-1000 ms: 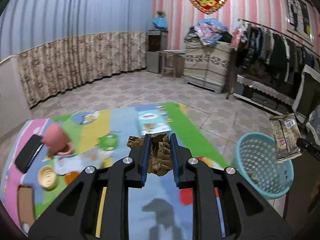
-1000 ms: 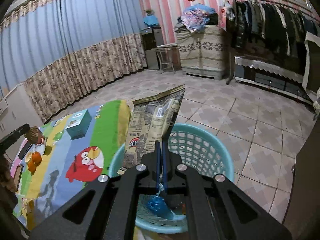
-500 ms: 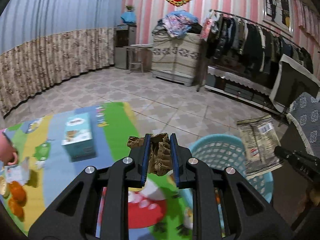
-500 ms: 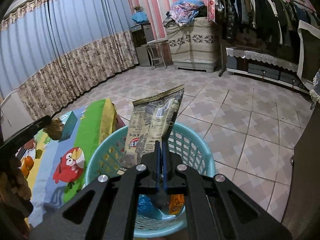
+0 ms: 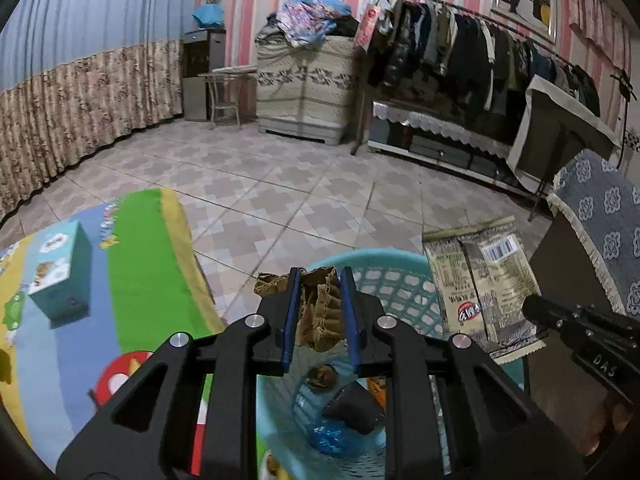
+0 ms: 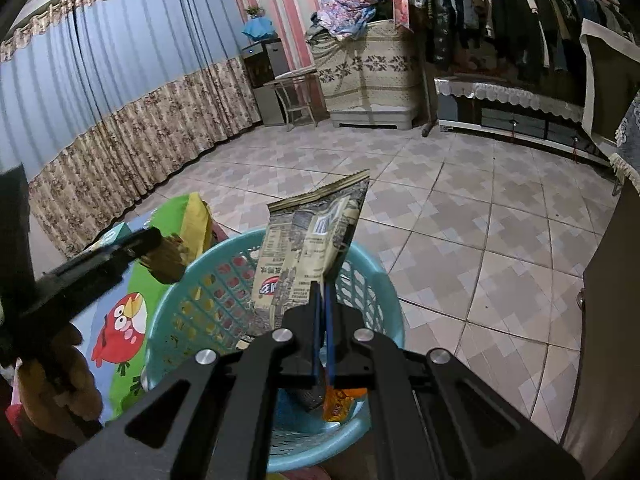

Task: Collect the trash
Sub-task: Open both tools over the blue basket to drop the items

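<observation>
Counting two pieces of trash in your tongs: your left gripper is clamped on one brown crumpled wrapper over the teal basket at lower centre, and your right gripper pinches one snack bag above it.

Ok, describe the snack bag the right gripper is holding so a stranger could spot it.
Find the turquoise laundry-style basket on the tiled floor beside the colourful play mat. Standing above its rim, pinched in the right gripper, is the snack bag: flat, beige, printed, unlike the crumpled brown paper nearby.
</observation>
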`<state>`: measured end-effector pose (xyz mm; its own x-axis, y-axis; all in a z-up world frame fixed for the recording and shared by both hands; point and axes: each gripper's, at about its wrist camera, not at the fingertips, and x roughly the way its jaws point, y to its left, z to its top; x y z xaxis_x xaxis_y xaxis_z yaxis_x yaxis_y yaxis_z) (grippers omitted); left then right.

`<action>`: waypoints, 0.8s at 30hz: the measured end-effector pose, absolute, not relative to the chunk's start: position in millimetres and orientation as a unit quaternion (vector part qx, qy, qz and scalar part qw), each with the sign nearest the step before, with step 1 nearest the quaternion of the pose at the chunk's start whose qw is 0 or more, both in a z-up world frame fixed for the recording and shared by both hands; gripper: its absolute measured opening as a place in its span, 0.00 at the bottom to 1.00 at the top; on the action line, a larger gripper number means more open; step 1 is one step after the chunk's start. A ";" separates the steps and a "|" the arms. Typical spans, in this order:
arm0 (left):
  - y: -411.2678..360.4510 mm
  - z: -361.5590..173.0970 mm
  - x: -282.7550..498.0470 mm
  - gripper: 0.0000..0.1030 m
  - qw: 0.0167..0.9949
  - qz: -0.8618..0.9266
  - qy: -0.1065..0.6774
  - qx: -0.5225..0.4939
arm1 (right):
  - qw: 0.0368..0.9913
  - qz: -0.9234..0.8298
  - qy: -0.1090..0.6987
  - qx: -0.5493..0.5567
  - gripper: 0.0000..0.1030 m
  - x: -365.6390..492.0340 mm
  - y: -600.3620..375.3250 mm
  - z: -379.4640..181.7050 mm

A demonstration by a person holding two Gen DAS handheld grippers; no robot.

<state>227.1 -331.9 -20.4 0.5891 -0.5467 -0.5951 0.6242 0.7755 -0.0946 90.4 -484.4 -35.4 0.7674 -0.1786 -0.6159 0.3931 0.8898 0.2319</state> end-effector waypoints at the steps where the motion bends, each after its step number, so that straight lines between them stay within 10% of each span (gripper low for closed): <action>1: -336.1 -24.3 226.9 0.21 0.887 -0.331 0.314 0.066 | 0.923 -0.156 0.305 0.176 0.02 90.4 -484.9 -36.4; 14: -324.6 -24.1 237.0 0.71 0.906 -0.290 0.303 0.064 | 0.921 -0.147 0.317 0.170 0.03 100.1 -477.1 -44.4; 24: -291.7 -6.7 234.5 0.86 0.925 -0.256 0.272 0.068 | 0.921 -0.130 0.336 0.148 0.06 115.5 -456.4 -51.0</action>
